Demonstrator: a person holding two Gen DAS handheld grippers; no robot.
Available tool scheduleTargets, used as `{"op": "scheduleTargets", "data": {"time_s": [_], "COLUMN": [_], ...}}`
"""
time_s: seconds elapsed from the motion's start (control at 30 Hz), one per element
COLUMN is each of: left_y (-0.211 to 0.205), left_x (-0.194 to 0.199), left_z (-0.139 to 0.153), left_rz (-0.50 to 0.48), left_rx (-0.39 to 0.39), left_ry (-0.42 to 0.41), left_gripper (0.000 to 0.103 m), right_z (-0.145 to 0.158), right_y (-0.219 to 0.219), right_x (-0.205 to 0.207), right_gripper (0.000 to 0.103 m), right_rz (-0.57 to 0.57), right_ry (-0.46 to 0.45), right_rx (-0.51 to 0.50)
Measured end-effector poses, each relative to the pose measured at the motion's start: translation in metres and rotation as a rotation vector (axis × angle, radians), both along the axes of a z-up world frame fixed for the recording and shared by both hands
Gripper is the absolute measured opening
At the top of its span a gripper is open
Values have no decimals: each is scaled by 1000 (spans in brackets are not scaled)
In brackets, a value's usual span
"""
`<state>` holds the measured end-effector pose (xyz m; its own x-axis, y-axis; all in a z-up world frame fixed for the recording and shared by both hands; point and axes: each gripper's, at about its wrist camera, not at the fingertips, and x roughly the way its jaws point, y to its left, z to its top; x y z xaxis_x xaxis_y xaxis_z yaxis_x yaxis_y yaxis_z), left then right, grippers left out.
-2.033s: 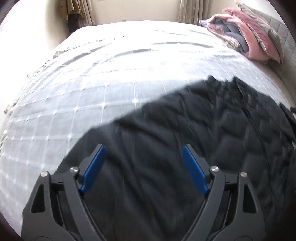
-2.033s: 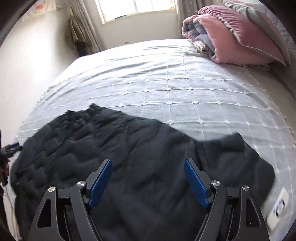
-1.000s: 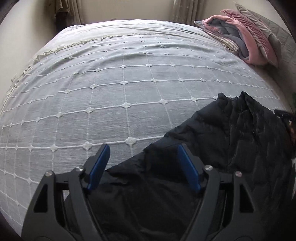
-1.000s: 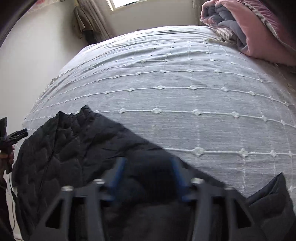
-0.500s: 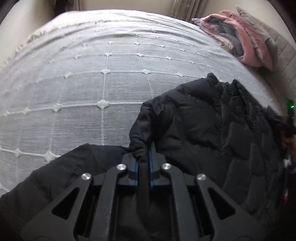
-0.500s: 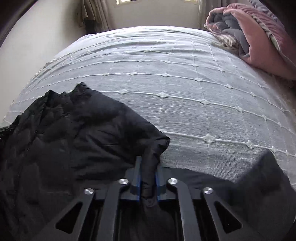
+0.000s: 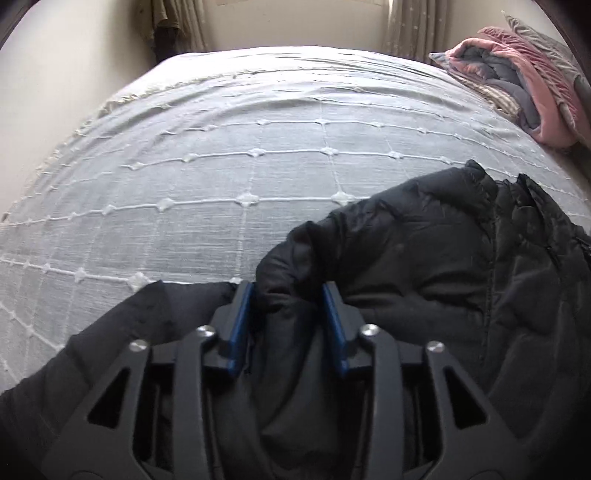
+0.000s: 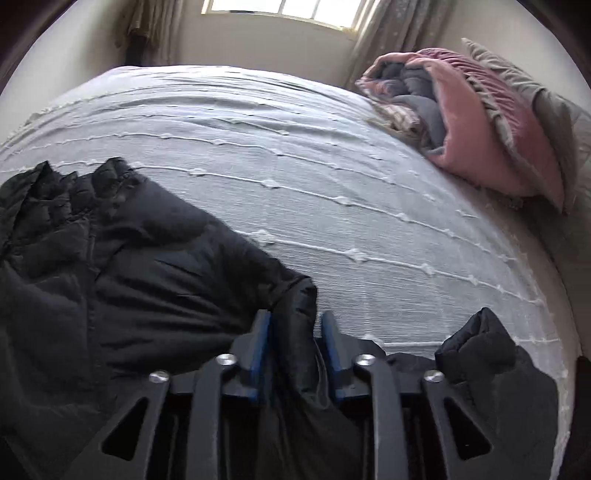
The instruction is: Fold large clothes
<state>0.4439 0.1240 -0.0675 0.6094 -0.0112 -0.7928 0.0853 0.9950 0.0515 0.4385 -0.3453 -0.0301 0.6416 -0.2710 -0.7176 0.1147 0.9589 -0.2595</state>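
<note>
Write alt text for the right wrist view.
The right gripper is opening around a bunched fold of a black jacket on a grey bedspread. Folded pink bedding lies at the far right, under a window.

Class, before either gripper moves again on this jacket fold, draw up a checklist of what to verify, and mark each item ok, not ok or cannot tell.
1. Left gripper has black jacket fabric between its opening jaws: ok.
2. Right gripper likewise, jaws opening: ok.
3. Pads pressing on the fabric: cannot tell.
4. Bedspread beyond the jacket free for folding: ok.
5. Pink quilt apart from the jacket: ok.
6. Jacket lying flat: not ok, bunched.
</note>
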Motion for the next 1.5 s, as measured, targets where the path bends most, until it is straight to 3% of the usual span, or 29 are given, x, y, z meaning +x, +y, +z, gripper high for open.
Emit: {"op": "scheduleTargets", "data": {"time_s": [0.13, 0.2, 0.3, 0.37, 0.53, 0.77, 0.93, 1.07, 1.17, 1.23, 1.27, 1.3, 1.33, 1.43, 1.5], "left_y": [16, 31, 55, 72, 123, 194, 241, 274, 292, 293, 292, 292, 291, 289, 294], "left_x": [-17, -31, -59, -81, -132, -184, -207, -216, -213, -215, -215, -213, -214, -224, -217], "left_z": [21, 37, 59, 69, 86, 83, 57, 20, -11, -8, -6, -4, 1, 21, 16], "left_rz": [22, 44, 82, 104, 171, 292, 401, 508, 576, 577, 569, 548, 553, 663, 708], "left_rx": [21, 19, -4, -26, -71, -132, -190, -242, -280, -288, -297, -340, -353, -205, -138], "left_ry": [7, 9, -5, 9, 63, 109, 136, 159, 180, 70, 53, 32, 7, -131, -104], "left_gripper": [56, 69, 77, 82, 82, 83, 83, 82, 76, 60, 31, 10, 10, 8, 9], "right_z": [31, 57, 90, 106, 125, 120, 94, 71, 63, 58, 57, 54, 52, 44, 38], "right_y": [-17, -31, -43, -47, -32, -1, 6, 10, 8, 7, 7, 6, 5, 3, 2], "right_x": [-28, -55, -94, -118, -181, -252, -270, -266, -263, -261, -261, -260, -259, -258, -257], "right_gripper": [61, 74, 84, 85, 86, 86, 86, 86, 86, 86, 86, 86, 86, 86, 86], "right_rz": [-3, -12, -19, -21, -4, 22, 34, 29, 12, 7, 4, 0, -5, -14, -27], "right_ry": [-23, -72, -134, -140, -104, -118, -97, -43, -49, -45, -45, -42, -35, -20, -13], "right_rx": [106, 185, 308, 363, 469, 532, 598, 578, 574, 567, 561, 555, 551, 543, 534]}}
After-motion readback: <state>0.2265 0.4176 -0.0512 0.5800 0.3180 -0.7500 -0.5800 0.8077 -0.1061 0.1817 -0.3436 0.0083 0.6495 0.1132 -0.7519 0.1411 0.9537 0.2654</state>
